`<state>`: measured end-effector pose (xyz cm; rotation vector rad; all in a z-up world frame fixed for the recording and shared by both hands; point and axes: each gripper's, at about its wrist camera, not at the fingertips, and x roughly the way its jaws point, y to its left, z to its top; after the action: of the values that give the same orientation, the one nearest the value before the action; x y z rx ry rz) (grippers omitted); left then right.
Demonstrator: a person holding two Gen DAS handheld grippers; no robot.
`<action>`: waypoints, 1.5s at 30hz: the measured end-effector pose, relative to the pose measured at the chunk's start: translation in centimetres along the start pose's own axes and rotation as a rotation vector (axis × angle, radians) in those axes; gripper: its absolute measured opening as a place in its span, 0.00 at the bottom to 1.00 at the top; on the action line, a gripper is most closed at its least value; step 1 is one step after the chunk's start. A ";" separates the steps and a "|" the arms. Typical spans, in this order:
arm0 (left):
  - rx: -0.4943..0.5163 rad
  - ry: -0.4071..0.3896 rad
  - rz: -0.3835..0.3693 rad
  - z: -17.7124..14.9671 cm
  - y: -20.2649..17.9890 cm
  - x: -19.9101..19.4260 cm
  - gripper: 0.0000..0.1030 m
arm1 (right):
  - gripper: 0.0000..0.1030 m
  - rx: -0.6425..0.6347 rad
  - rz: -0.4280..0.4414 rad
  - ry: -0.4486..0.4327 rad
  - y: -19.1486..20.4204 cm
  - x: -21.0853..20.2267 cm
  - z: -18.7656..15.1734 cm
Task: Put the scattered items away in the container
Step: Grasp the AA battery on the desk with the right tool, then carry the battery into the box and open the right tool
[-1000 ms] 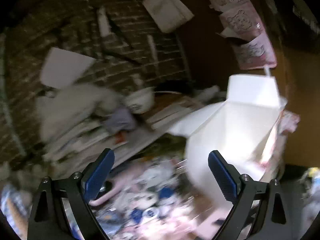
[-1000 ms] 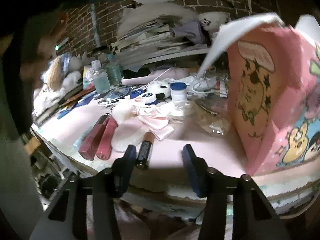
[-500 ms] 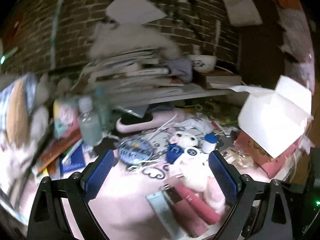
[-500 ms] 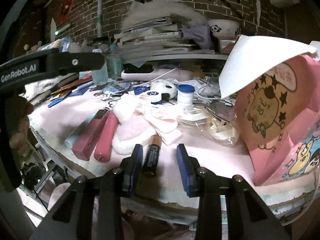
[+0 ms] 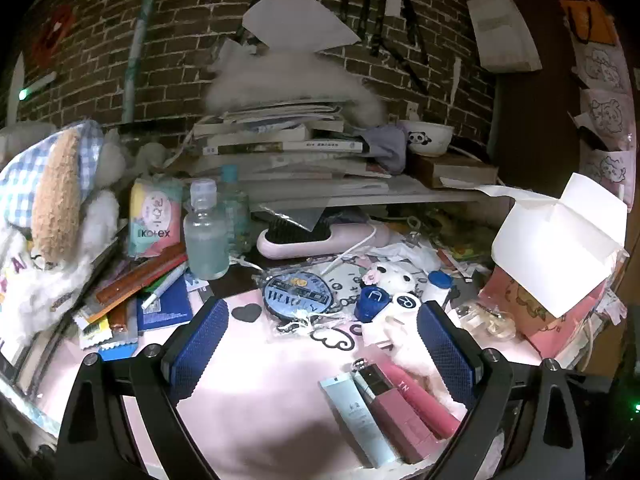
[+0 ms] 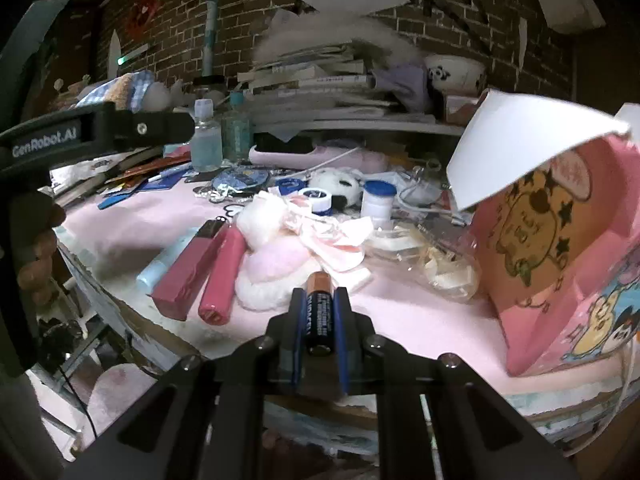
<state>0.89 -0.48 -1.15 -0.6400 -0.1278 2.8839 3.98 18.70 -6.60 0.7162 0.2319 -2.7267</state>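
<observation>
A black battery with a copper end is showing beside two pink tubes and a pale blue one on the pink mat; the pink cartoon-printed box is showing white flaps.

Glossy black battery with a copper metal end between the right gripper's matt jaws; fluffy cloth puff just ahead, printed cardboard box rightward

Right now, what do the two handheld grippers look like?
Both grippers, left and right, are matte black angular frames with silver screws and blue textured finger pads. The left's body reads "GenRobot.AI" in pale letters. No cables or sleeves are visible.
</observation>
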 end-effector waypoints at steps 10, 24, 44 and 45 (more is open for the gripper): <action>-0.023 -0.004 0.019 0.0 1.0 -0.4 0.92 | 0.11 -0.065 -0.021 -0.095 1.0 -1.4 2.9; -0.009 0.018 0.033 -0.2 1.7 -0.4 0.92 | 0.11 -0.108 -0.022 -0.097 -1.7 -5.1 12.5; -0.004 0.046 -0.011 0.1 0.3 0.3 0.92 | 0.11 -0.023 -0.150 0.657 -17.6 2.8 13.1; -0.004 0.047 -0.008 0.0 0.3 0.3 0.92 | 0.11 -0.032 -0.146 0.684 -17.6 3.2 12.9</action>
<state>0.58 -0.76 -1.28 -0.7062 -0.1292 2.8587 -10.42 31.39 4.27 1.6571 0.4892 -2.4906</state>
